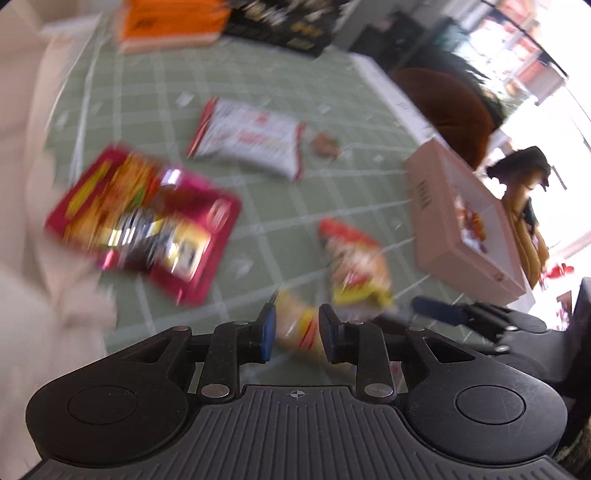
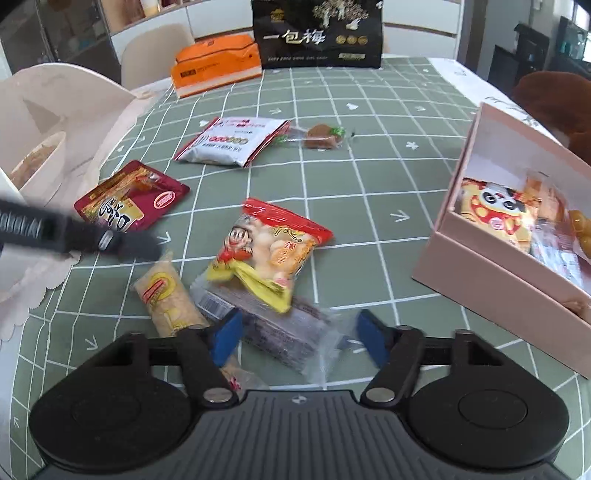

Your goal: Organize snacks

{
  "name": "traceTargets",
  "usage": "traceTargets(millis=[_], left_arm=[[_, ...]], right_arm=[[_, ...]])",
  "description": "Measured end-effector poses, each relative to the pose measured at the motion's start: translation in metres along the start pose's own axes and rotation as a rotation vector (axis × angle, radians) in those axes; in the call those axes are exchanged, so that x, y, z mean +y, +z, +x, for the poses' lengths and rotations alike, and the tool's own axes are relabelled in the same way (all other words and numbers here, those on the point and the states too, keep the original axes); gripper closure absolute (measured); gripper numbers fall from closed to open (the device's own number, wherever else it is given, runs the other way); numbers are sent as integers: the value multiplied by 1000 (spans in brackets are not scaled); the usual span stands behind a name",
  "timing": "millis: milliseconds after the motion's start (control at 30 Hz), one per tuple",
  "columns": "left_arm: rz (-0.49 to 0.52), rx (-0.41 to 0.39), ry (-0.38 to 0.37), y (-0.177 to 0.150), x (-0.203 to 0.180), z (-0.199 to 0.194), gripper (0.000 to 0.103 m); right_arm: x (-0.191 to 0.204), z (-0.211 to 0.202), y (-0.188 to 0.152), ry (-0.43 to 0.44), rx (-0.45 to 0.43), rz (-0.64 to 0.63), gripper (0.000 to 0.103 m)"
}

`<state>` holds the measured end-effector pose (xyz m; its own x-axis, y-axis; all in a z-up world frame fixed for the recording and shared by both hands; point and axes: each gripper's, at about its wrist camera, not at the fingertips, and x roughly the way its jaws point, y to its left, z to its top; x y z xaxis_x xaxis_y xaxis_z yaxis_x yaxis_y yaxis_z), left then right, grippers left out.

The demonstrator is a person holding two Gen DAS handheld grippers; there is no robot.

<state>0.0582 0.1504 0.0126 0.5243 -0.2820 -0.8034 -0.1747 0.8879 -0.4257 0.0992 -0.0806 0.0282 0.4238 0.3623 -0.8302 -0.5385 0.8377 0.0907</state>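
Observation:
Several snack packs lie on the green checked tablecloth (image 2: 369,155). My right gripper (image 2: 297,338) is open, its blue pads on either side of a clear pack with a dark bar (image 2: 280,332). A red-yellow snack bag (image 2: 269,251) and a pale yellow roll (image 2: 170,295) lie just beyond. My left gripper (image 1: 295,328) is partly open around the pale yellow roll (image 1: 295,325); the left wrist view is blurred. It shows as a dark blur in the right wrist view (image 2: 74,232). A pink box (image 2: 517,258) at the right holds several snacks.
A dark red pouch (image 2: 129,199), a white pack (image 2: 232,142) and a small brown candy (image 2: 325,136) lie farther back. An orange box (image 2: 218,66) and a black bag (image 2: 317,33) stand at the far edge. A white container (image 2: 37,147) is at the left.

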Motion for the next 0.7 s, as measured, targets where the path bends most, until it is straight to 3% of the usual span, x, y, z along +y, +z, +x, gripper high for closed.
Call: traceTargets(millis=[67, 133, 267, 467, 500, 633, 700], left_arm=[[-31, -4, 10, -8, 3, 4, 73], [-39, -22, 8, -10, -2, 7, 72], [30, -38, 1, -4, -27, 22, 69], [168, -64, 36, -8, -75, 32, 68], [173, -73, 48, -13, -78, 29, 68], [96, -69, 67, -30, -72, 18, 68], [46, -72, 67, -36, -63, 12, 68]], right_arm=[[-6, -9, -5, -1, -11, 14, 64], [-16, -17, -14, -4, -1, 41, 70], [-35, -31, -41, -60, 18, 73, 71], [-52, -56, -53, -62, -21, 136, 70], [-53, -59, -53, -59, -40, 135, 68], [-49, -58, -41, -30, -96, 86, 41], [-46, -47, -29, -9, -104, 47, 40]])
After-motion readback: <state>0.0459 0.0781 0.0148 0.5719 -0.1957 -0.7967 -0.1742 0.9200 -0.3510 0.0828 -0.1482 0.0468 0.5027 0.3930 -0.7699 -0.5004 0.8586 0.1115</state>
